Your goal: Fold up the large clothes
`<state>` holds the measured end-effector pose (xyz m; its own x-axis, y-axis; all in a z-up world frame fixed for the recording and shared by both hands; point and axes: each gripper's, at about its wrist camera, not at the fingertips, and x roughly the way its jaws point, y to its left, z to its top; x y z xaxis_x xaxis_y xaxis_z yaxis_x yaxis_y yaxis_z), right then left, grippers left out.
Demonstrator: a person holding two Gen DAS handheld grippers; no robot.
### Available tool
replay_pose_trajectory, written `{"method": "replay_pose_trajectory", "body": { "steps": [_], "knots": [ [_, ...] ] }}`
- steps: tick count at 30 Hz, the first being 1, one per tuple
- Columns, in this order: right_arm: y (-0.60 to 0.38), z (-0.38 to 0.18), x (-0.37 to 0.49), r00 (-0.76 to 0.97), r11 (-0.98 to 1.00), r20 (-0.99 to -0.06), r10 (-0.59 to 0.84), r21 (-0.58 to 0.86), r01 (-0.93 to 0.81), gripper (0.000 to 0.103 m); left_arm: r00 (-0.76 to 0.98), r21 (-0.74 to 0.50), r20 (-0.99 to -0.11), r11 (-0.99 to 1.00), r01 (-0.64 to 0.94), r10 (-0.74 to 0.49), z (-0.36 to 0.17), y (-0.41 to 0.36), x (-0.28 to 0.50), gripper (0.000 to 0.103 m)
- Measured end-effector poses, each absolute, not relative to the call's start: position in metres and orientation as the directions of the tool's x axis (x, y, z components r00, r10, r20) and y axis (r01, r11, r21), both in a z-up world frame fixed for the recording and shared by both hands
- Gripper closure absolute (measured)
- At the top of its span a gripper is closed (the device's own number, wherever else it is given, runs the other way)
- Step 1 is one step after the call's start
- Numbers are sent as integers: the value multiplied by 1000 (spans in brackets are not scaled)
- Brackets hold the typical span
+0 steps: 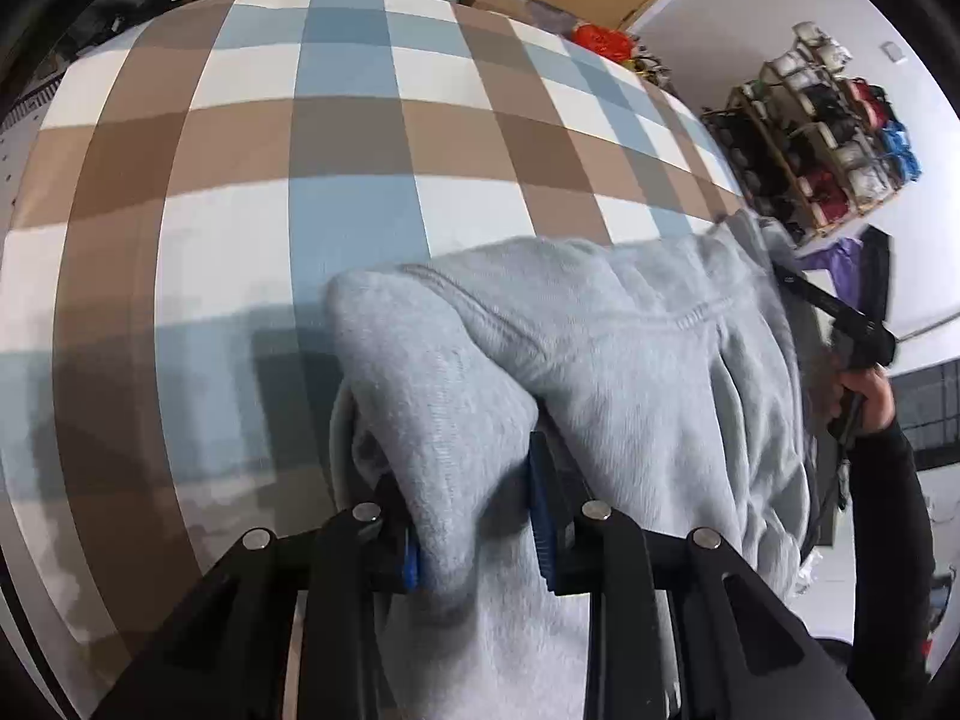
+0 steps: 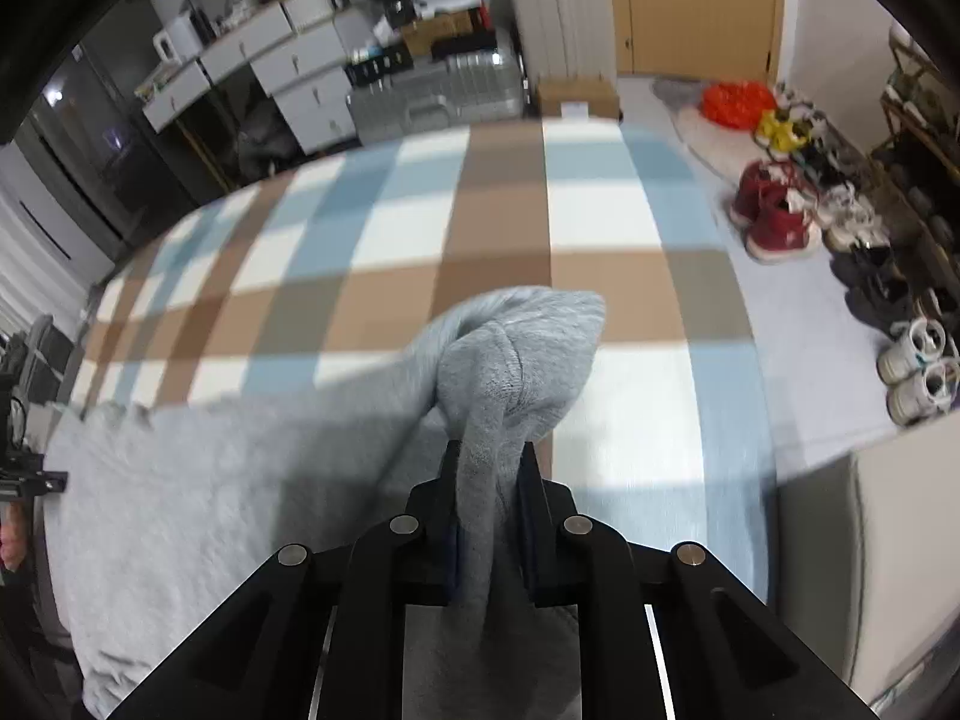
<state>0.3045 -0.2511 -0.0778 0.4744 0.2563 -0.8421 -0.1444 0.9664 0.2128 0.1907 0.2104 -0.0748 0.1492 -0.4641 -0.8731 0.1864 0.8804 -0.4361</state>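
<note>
A large light grey sweatshirt (image 1: pixel 630 360) is held up over a bed covered in a brown, blue and white checked cloth (image 1: pixel 360 138). My left gripper (image 1: pixel 474 516) is shut on a thick bunch of the grey fabric, which bulges out past the fingers. My right gripper (image 2: pixel 489 480) is shut on another bunched corner of the sweatshirt (image 2: pixel 516 348). The garment stretches from there to the left and down (image 2: pixel 198 510). In the left wrist view the right gripper (image 1: pixel 840 312) and the hand holding it show at the far edge of the garment.
The checked bed (image 2: pixel 480 228) fills the middle of both views. Shoes (image 2: pixel 780 222) and a shoe rack (image 1: pixel 822 138) stand along the right wall. Drawers and a silver case (image 2: pixel 432 90) stand beyond the bed. A white box edge (image 2: pixel 870 540) is at lower right.
</note>
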Motion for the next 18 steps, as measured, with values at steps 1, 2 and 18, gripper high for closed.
{"method": "replay_pose_trajectory", "body": {
  "steps": [1, 2, 18],
  "knots": [
    [-250, -73, 308, 488, 964, -832, 266, 222, -148, 89, 150, -425, -879, 887, 182, -452, -74, 207, 197, 83],
    [-246, -68, 313, 496, 962, -825, 271, 222, -156, 89, 159, -414, -883, 891, 184, -443, -72, 201, 203, 84],
    [-259, -59, 420, 547, 995, -833, 75, 96, 10, 82, 338, -229, -903, 963, 141, -264, -52, 171, 313, 91]
  ]
}}
